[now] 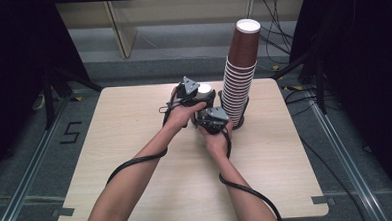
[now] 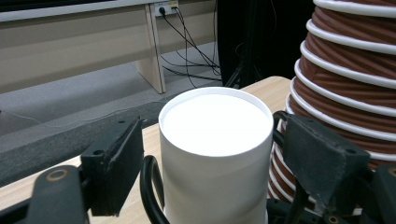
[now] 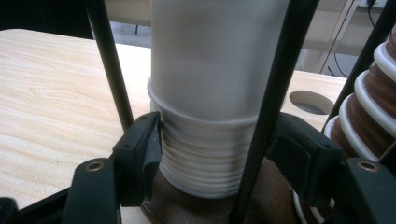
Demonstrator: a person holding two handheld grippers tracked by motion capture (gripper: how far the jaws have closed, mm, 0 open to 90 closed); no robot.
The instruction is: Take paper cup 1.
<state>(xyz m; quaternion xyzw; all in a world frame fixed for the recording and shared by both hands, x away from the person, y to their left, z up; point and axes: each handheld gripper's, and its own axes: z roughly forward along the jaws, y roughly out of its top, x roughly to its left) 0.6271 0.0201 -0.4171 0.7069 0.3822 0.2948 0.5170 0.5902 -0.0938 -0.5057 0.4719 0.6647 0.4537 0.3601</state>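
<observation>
Left gripper (image 2: 212, 158) open around upside-down white cup (image 2: 215, 154); right gripper (image 3: 212, 154) clamped on white stack's (image 3: 205, 163) rims, mid-bench (image 1: 135, 143), beside brown stack (image 1: 240, 73). Pale wood, grey floor (image 1: 30, 147).

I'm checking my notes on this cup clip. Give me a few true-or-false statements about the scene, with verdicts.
1. The brown stack stands upside down on the table. True.
2. The white stack is taller than the brown stack. False: the brown one rises far above it.
3. The left gripper has a jaw on either side of the top white cup. True.
4. The right gripper is at the brown stack. False: its jaws flank the white stack's lower rims.
5. The white stack lies on its side. False: it stands, bottoms up.
</observation>
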